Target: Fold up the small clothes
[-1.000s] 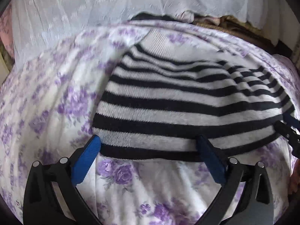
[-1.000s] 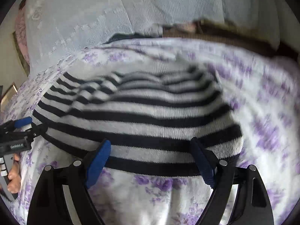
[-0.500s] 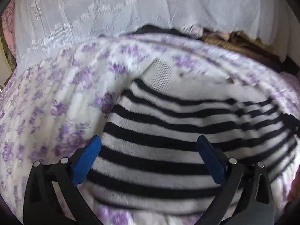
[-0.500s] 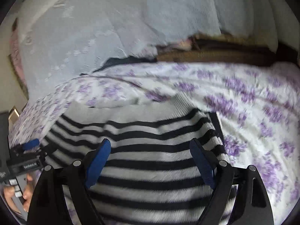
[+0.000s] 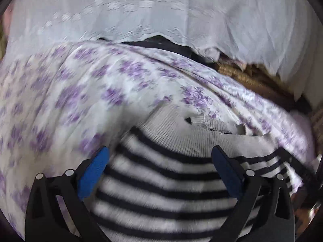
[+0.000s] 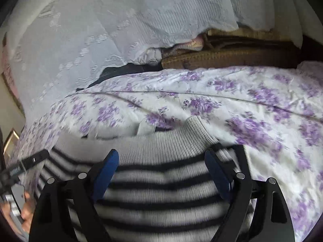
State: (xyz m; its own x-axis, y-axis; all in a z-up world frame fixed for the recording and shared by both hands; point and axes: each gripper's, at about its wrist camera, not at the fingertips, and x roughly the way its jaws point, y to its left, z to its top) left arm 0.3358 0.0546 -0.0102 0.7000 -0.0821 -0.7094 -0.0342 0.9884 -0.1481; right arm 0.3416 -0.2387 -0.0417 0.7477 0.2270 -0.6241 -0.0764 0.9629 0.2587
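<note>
A black-and-white striped sweater (image 5: 161, 181) lies flat on the purple-flowered bedsheet (image 5: 80, 92), its grey ribbed collar (image 5: 191, 129) towards the far side. My left gripper (image 5: 159, 157) hovers open over the upper stripes, blue pads wide apart and pressing on nothing. In the right wrist view the same sweater (image 6: 161, 191) fills the lower part of the picture, collar (image 6: 161, 141) just ahead. My right gripper (image 6: 161, 157) is above it, jaws opening. The knit shows between the fingers, but the pads do not touch it. The left gripper (image 6: 26, 163) shows at that view's left edge, held by a hand (image 6: 26, 211).
A white lace cloth (image 5: 161, 10) hangs across the far side. Below its edge sit a brown woven piece (image 6: 222, 58) and something dark (image 6: 121, 70). The flowered sheet (image 6: 262, 100) stretches to the right of the sweater.
Both grippers have travelled forward over the sweater from its hem towards the collar. The hem has dropped out of view and the collar has come into sight. Nothing was gripped.
</note>
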